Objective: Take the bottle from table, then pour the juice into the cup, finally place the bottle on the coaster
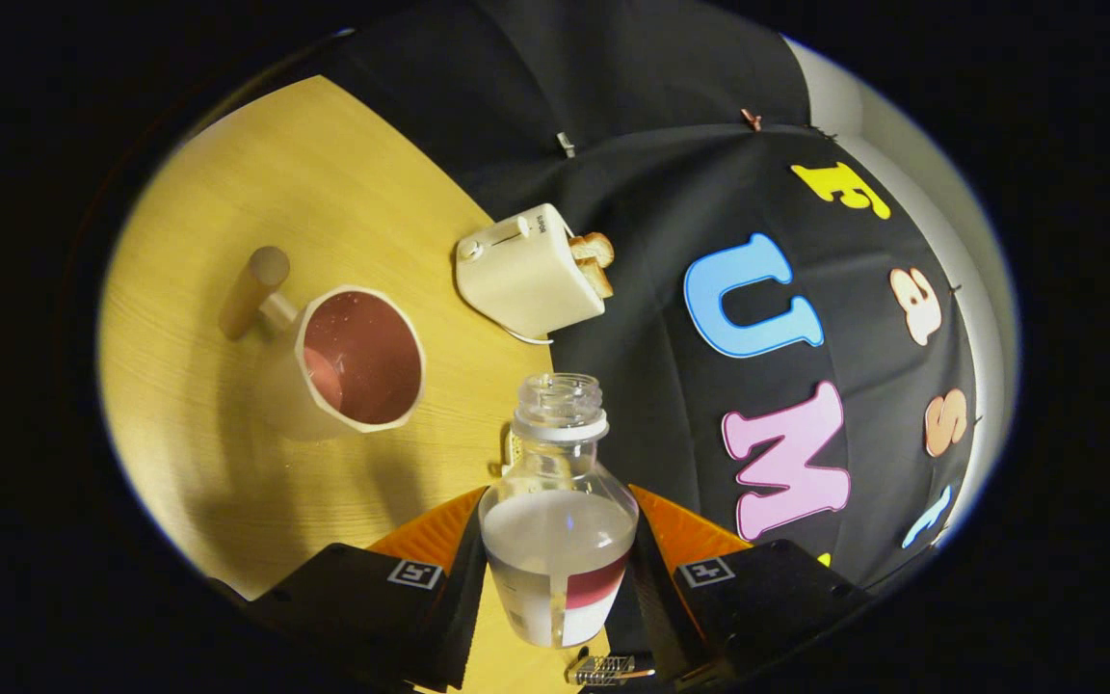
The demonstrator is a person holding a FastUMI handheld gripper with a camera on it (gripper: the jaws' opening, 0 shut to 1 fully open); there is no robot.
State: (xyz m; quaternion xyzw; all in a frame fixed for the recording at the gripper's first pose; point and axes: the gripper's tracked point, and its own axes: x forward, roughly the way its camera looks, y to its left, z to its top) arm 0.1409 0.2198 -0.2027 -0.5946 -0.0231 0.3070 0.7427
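The gripper [558,569] is clamped on the lower body of the bottle [558,520], one finger pressing each side, with the uncapped neck pointing ahead and the whole view rolled as for a pour. The cup [348,361] stands on the table [256,173] beyond and to the left of the fingers. Clear, smooth-walled and part full of pale liquid, the bottle is probably light but slippery, so a firm hold around its wide body seems safest.

Cream toaster [528,273] on yellow wood table [324,164], near table's far edge by black cloth wall [651,87]. 2 toast slices [594,260] stick out of its slots. Thin white cord [528,337] runs from toaster base. View tilted.
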